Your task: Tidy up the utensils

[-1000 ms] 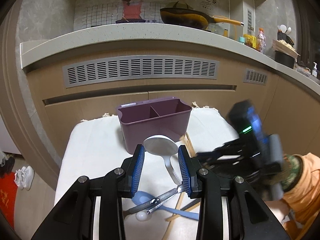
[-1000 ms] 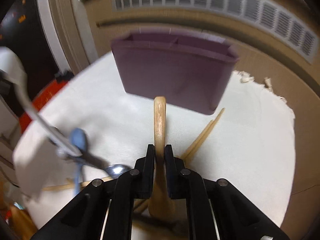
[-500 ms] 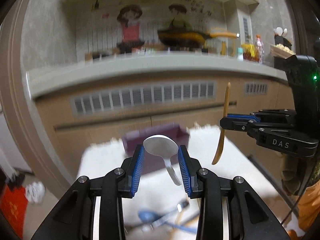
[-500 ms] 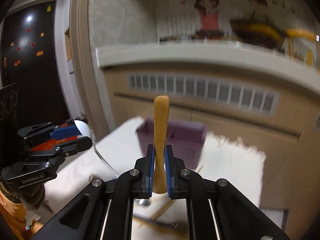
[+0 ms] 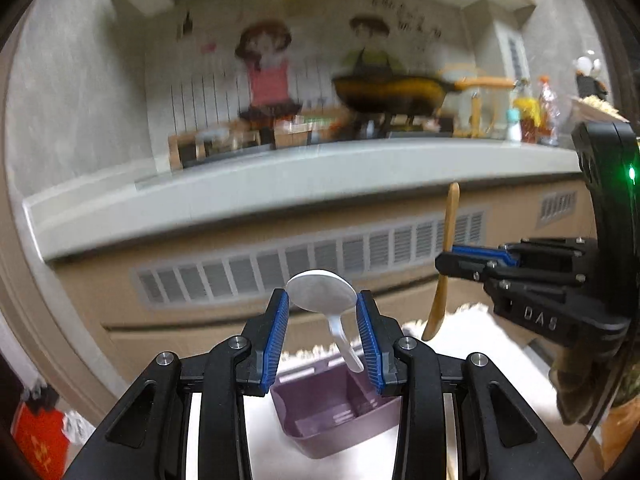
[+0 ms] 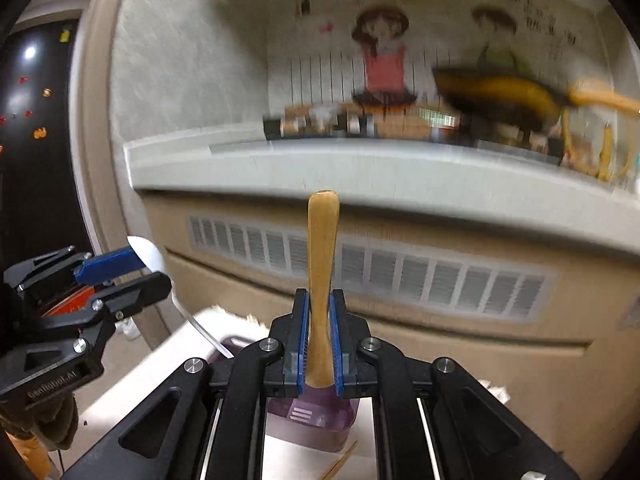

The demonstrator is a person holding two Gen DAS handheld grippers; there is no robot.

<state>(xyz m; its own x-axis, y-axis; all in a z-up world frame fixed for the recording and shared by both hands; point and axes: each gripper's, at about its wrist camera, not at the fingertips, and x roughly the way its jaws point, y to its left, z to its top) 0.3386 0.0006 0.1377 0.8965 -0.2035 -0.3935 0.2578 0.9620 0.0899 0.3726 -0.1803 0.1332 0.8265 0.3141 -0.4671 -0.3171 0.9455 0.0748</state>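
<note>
My left gripper (image 5: pixel 322 300) is shut on the bowl of a white spoon (image 5: pixel 320 291), whose handle hangs down over the purple utensil holder (image 5: pixel 336 416) on the white cloth. My right gripper (image 6: pixel 319 300) is shut on a wooden spoon (image 6: pixel 322 240), handle end pointing up, above the same purple holder (image 6: pixel 308 416). In the left wrist view the right gripper (image 5: pixel 448 266) hangs at the right with the wooden spoon (image 5: pixel 448 256) held upright. From the right wrist camera, the left gripper (image 6: pixel 136 268) shows at the left with the white spoon (image 6: pixel 150 256).
A beige cabinet front with a vent grille (image 5: pixel 312 264) and a grey counter edge (image 5: pixel 280 188) stand behind the small cloth-covered table (image 6: pixel 160 372). A chopstick tip (image 6: pixel 340 464) lies on the cloth by the holder. A pan (image 5: pixel 392 92) sits on the counter.
Both grippers rose from the table with their spoons and moved over the purple holder, which now sits low between the fingers. The loose utensils on the cloth dropped out of view.
</note>
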